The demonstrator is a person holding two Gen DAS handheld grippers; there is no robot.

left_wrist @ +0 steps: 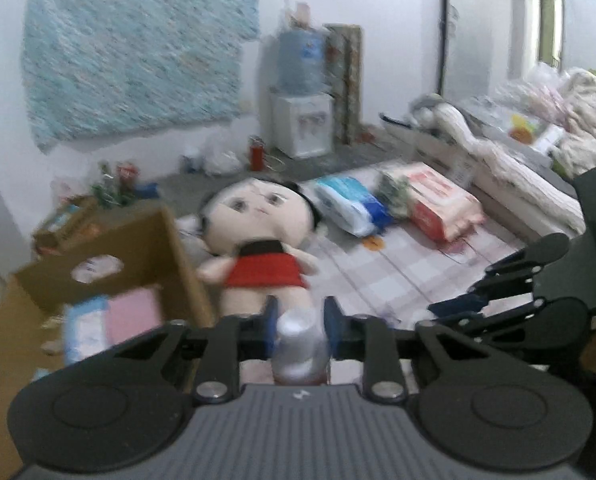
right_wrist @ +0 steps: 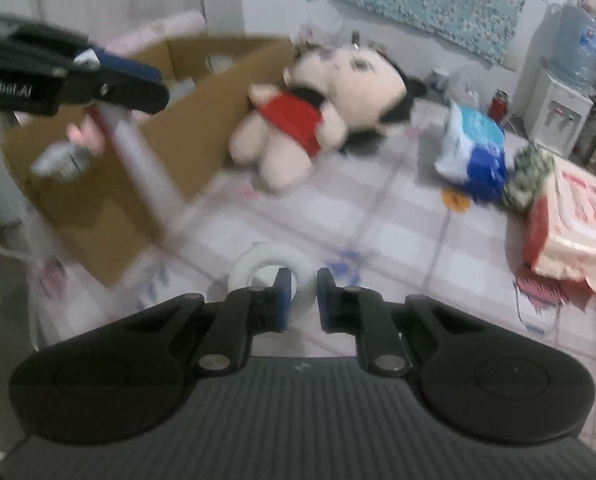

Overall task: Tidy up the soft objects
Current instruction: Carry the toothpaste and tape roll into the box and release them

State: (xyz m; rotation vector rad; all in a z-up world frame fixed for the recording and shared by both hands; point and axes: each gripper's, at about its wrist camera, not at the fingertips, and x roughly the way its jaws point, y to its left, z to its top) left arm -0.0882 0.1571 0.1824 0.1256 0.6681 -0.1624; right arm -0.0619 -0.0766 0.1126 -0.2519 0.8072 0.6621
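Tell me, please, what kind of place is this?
Probably a lived-in room at home, perhaps a bedroom. A checked sheet covers the surface where a doll lies, a water dispenser stands by the wall, and bedding is heaped nearby.

1. The left hand-held gripper [left_wrist: 300, 330] points forward and downward, its blue-padded jaws closed on a silver-capped tube [left_wrist: 301, 346].
2. The right hand-held gripper [right_wrist: 301, 300] also tilts downward, its jaws pinching the wall of a roll of clear tape [right_wrist: 272, 270].
3. In the right wrist view the left hand-held gripper sits raised at upper left, the tube hanging below it.
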